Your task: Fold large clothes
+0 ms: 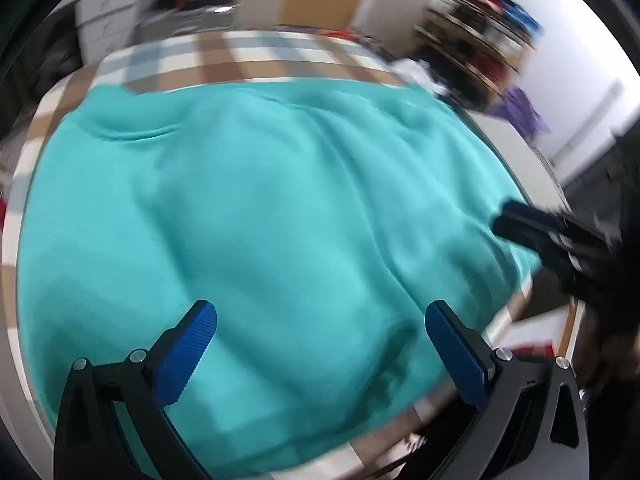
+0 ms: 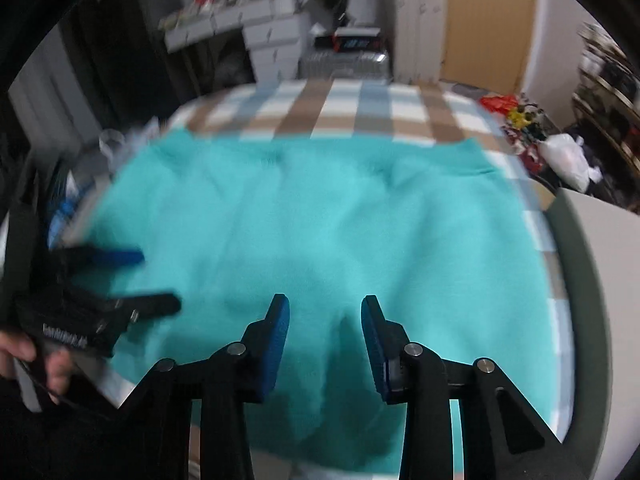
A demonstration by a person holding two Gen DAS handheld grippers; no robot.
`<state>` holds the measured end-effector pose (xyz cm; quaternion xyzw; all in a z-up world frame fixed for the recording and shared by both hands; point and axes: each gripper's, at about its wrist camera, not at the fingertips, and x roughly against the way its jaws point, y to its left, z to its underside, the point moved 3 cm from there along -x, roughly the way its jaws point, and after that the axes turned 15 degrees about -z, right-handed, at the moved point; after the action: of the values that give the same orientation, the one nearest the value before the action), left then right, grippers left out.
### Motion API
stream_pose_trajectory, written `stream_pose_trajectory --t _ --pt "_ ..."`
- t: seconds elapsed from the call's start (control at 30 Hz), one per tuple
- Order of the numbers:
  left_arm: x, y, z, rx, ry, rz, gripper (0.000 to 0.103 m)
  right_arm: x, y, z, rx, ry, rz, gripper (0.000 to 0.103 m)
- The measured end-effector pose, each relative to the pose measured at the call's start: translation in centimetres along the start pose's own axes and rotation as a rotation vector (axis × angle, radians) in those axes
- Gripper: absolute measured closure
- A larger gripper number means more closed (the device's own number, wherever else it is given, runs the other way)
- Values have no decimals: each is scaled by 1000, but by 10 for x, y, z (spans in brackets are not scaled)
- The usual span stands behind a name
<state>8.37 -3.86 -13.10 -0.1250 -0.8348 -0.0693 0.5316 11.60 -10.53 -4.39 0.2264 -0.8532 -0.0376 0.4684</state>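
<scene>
A large turquoise garment (image 1: 260, 220) lies spread over a checked tablecloth (image 1: 224, 60); it also fills the right wrist view (image 2: 320, 208). My left gripper (image 1: 320, 312) is open and empty above the garment's near edge; it shows at the left of the right wrist view (image 2: 156, 276), held by a hand. My right gripper (image 2: 325, 304) is open and empty above the garment's near part; it shows at the right edge of the left wrist view (image 1: 504, 216). Both views are motion-blurred.
The checked tablecloth (image 2: 340, 108) extends beyond the garment's far edge. White drawers (image 2: 272, 40) and a wooden door (image 2: 488, 20) stand behind. Bags and clutter (image 2: 560, 152) lie at the right. A cluttered shelf (image 1: 480, 32) and a purple cloth (image 1: 520, 112) are at the right.
</scene>
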Motion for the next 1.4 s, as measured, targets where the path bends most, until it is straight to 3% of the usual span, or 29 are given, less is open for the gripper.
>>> stream_pose_trajectory --t 0.07,0.13,0.2,0.33,0.43,0.47,0.53,0.57,0.63,0.73,0.83,0.9,0.97,1.03,1.13,1.2,1.27,1.4 --pt "-14 -11 6 -54 18 -68 1 3 -4 11 10 39 48 68" --pt "-31 -8 5 -41 68 -63 1 -13 -17 27 1 107 123 68" --pt "-36 -4 1 -7 81 -49 1 -36 -33 39 -38 167 132 68" --pt "-38 -11 -1 -28 65 -101 1 -48 -47 40 -123 132 100 68" --pt "-25 -7 1 -16 79 -71 1 -46 -30 33 -59 186 190 68" --pt "-18 -1 2 -6 75 -60 1 -39 -21 26 -52 185 199 74" --pt "7 17 1 6 -12 -63 1 -16 5 4 -26 66 94 78" --pt "16 28 -1 20 -51 -105 1 -7 15 -4 -8 15 62 78" --pt "11 50 -2 73 -36 -152 1 -2 36 -26 33 -59 48 73" --pt "-22 68 7 95 64 -162 2 -42 42 -46 4 -14 -26 71" --pt "-34 48 7 -37 41 -295 1 -110 30 -51 -67 140 -74 72" --pt "-35 42 8 -35 37 -330 1 -130 28 -48 -53 154 -60 71" --pt "-34 42 6 -15 43 -320 1 -129 28 -52 -65 172 -66 71" --pt "-30 41 6 -3 39 -300 1 -113 22 -51 -131 184 -131 72" --pt "-28 41 8 -10 30 -295 1 -67 13 -36 -185 87 -220 80" --pt "-28 46 11 -15 31 -305 1 -28 6 -24 -97 -39 -94 77" --pt "-30 48 8 -12 35 -309 1 -5 -8 -7 -30 -74 69 71" --pt "-28 50 10 -6 41 -309 1 0 -52 26 -72 52 82 67"
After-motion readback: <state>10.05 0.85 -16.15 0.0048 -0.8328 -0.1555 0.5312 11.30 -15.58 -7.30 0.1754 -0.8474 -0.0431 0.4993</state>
